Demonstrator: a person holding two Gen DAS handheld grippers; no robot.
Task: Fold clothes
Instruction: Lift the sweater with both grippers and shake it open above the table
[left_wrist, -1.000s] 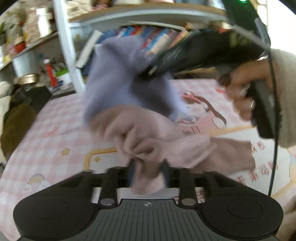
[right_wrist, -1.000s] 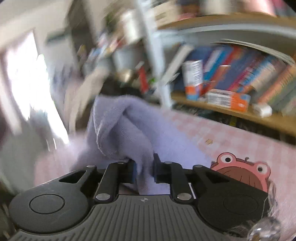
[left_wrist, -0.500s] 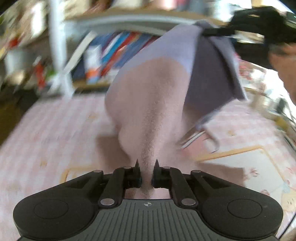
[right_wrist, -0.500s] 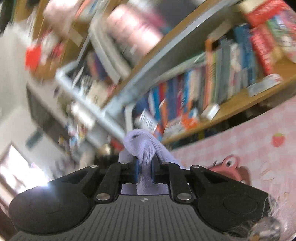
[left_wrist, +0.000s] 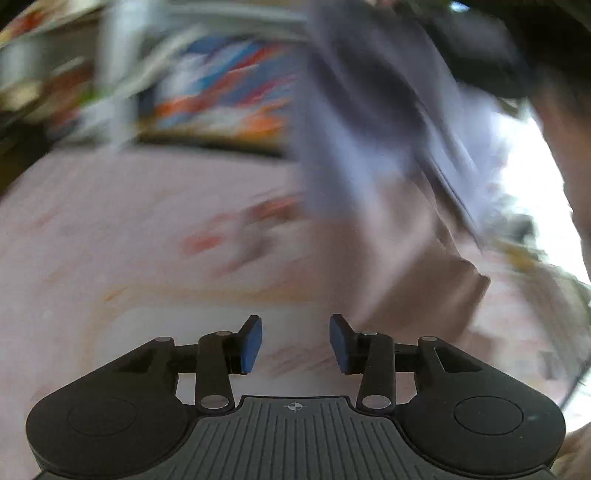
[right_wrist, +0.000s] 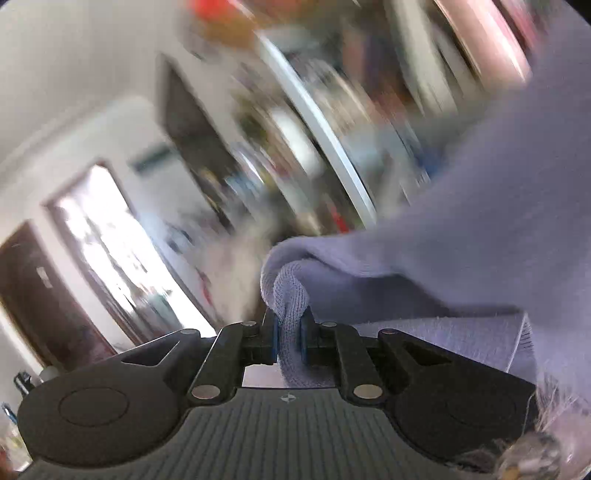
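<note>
Two jaws tell the story: those of the right gripper are clenched on a bunched edge of the lilac-and-pink garment, while those of the left gripper are opening with nothing between them. The garment hangs in the air from the right grip, above the pink checked cloth covering the surface. This looks like the shake-out step before folding; next, the left likely needs to catch a free corner.

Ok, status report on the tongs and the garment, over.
Left tongs opening, nothing between. Right tongs shut on garment, lifted, hanging over pink sheet. Nothing in the way.
</note>
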